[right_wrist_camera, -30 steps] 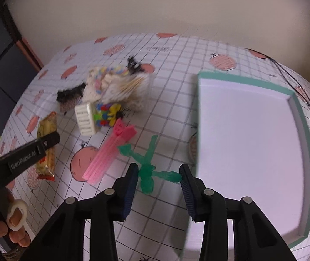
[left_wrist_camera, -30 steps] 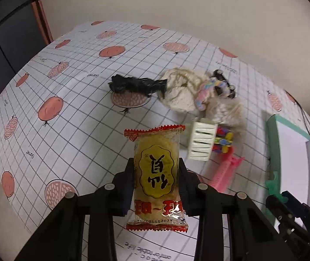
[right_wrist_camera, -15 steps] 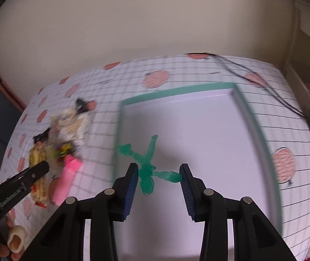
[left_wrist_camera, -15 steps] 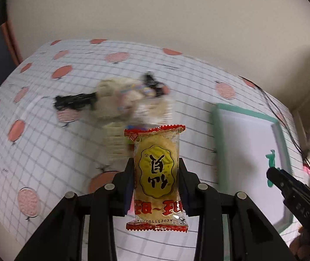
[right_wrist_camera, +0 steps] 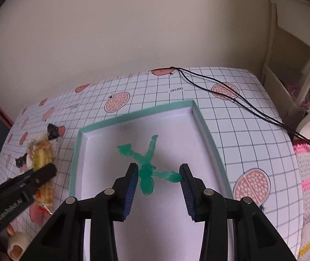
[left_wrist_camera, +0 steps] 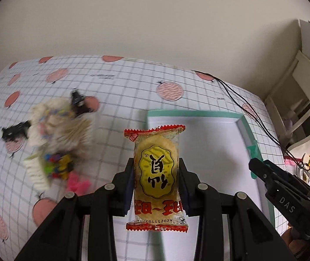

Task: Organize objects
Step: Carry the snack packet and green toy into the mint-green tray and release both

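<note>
Both loads have swung from the worktop (left_wrist_camera: 120, 87) clutter to above the tray (right_wrist_camera: 207, 128): left gripper (left_wrist_camera: 156, 175) jaws clamp the snack packet (left_wrist_camera: 156, 174), right gripper (right_wrist_camera: 158, 177) jaws pinch the green figure (right_wrist_camera: 147, 165); release likely next.

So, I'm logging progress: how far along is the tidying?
Done: nothing yet; the tray looks empty where visible. In hand: the left gripper holds a snack packet, and the right gripper holds a green toy figure over the tray, neither released. Left: both drops, then the blurred pile of small items on the tablecloth beside the tray.
</note>
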A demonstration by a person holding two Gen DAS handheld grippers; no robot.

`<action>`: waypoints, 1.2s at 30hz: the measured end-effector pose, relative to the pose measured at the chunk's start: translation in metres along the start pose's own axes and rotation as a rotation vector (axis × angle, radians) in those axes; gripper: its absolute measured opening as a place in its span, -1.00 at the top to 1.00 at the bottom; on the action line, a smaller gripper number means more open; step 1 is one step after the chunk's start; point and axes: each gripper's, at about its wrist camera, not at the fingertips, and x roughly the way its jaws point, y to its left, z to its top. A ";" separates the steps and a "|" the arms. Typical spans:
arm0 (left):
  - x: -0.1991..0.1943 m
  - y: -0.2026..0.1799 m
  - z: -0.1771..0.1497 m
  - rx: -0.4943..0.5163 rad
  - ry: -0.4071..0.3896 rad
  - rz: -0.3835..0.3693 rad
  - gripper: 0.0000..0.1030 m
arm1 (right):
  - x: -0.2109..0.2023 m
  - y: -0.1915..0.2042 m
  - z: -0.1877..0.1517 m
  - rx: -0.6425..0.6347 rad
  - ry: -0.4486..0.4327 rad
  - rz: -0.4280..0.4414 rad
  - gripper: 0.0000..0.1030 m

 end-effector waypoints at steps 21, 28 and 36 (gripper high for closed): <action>0.086 -0.038 0.018 0.043 0.074 0.033 0.28 | 0.048 -0.016 0.010 -0.009 0.026 -0.020 0.18; 0.086 -0.036 0.017 0.027 0.086 0.026 0.27 | 0.055 -0.016 0.006 -0.010 0.050 -0.025 0.18; 0.072 -0.031 0.019 -0.008 0.076 0.004 0.00 | 0.047 -0.011 0.006 -0.019 0.028 -0.031 0.12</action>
